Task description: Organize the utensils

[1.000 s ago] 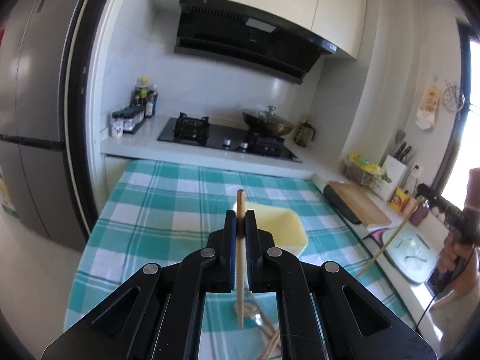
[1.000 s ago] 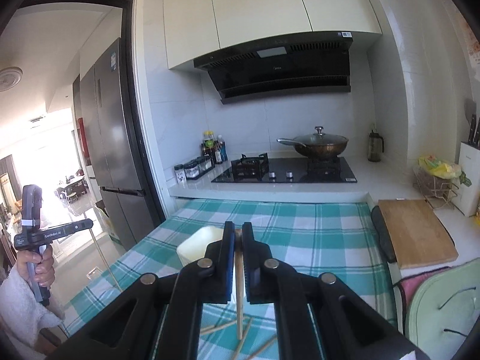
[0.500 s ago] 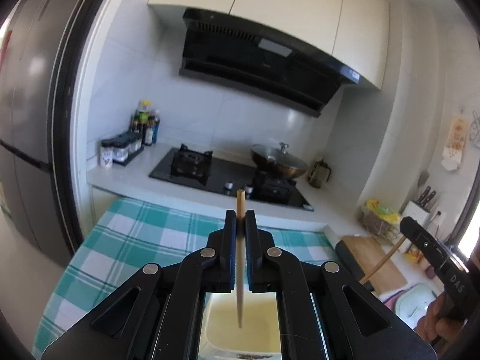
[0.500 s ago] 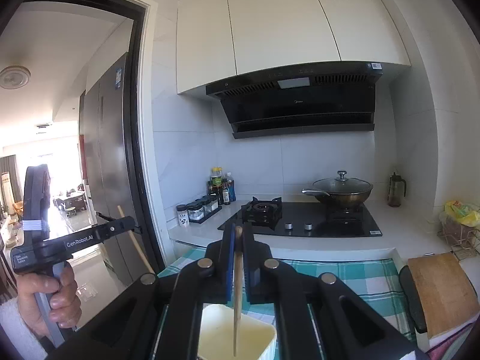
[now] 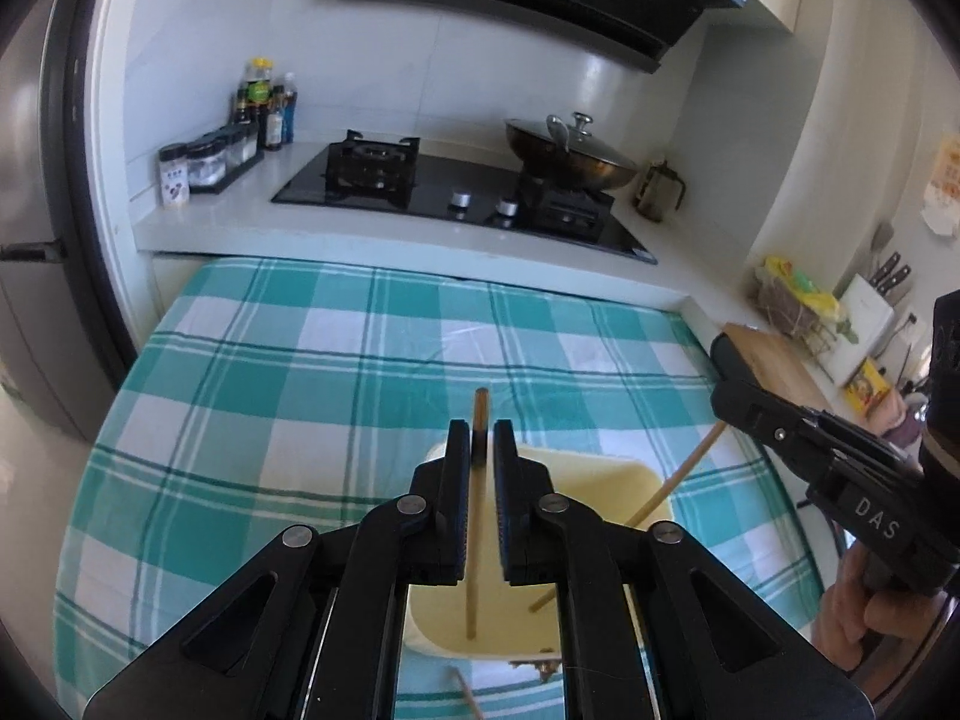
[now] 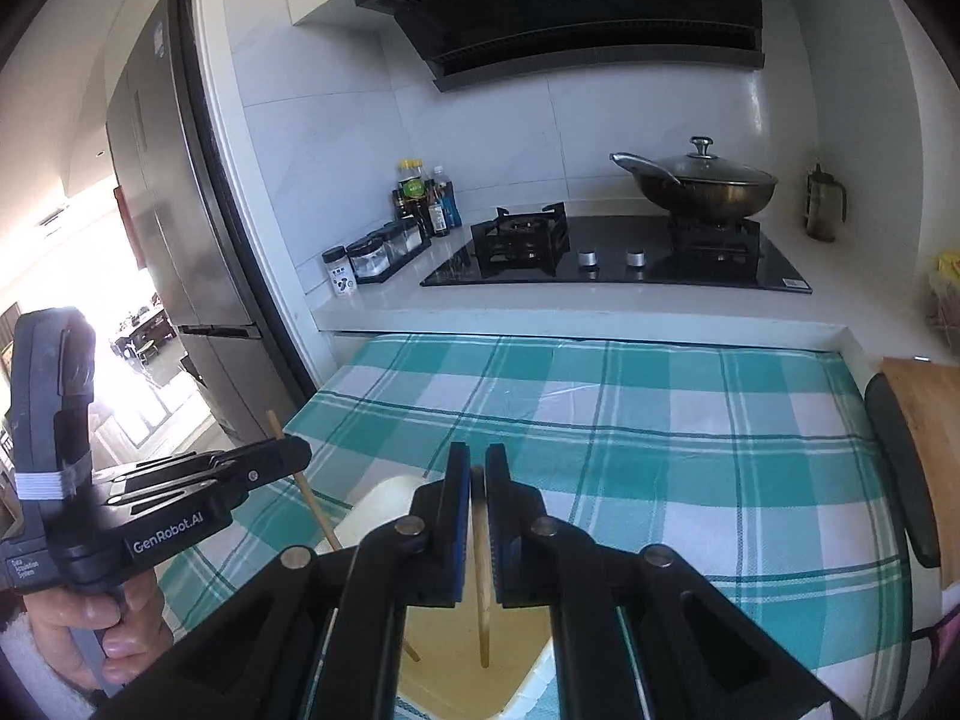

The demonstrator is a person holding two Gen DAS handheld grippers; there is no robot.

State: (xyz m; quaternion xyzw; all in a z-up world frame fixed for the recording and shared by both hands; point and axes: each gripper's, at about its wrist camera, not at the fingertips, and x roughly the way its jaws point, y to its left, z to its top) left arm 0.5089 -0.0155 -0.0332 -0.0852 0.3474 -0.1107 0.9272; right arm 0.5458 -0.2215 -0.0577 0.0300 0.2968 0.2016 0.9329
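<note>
My left gripper (image 5: pixel 480 438) holds a wooden chopstick (image 5: pixel 474 540) upright, its lower end inside a pale yellow container (image 5: pixel 606 486) on the checked tablecloth. The jaws stand slightly apart around the stick. My right gripper (image 6: pixel 477 468) holds a second chopstick (image 6: pixel 482 600) the same way, tip down in the same container (image 6: pixel 384 498). Each gripper shows in the other's view: the right one (image 5: pixel 729 387) with its chopstick (image 5: pixel 678 480), the left one (image 6: pixel 294 453) with its chopstick (image 6: pixel 312 504).
A teal and white checked table (image 5: pixel 288 396) meets a white counter with a black gas hob (image 5: pixel 456 192), a lidded wok (image 5: pixel 570 156) and spice jars (image 5: pixel 204 162). A cutting board (image 5: pixel 774 360) lies right. Another chopstick (image 5: pixel 465 690) lies on the cloth.
Both grippers have tilted down and lowered over the yellow container, bringing the chopstick tips into it. The jaws look a little wider than before.
</note>
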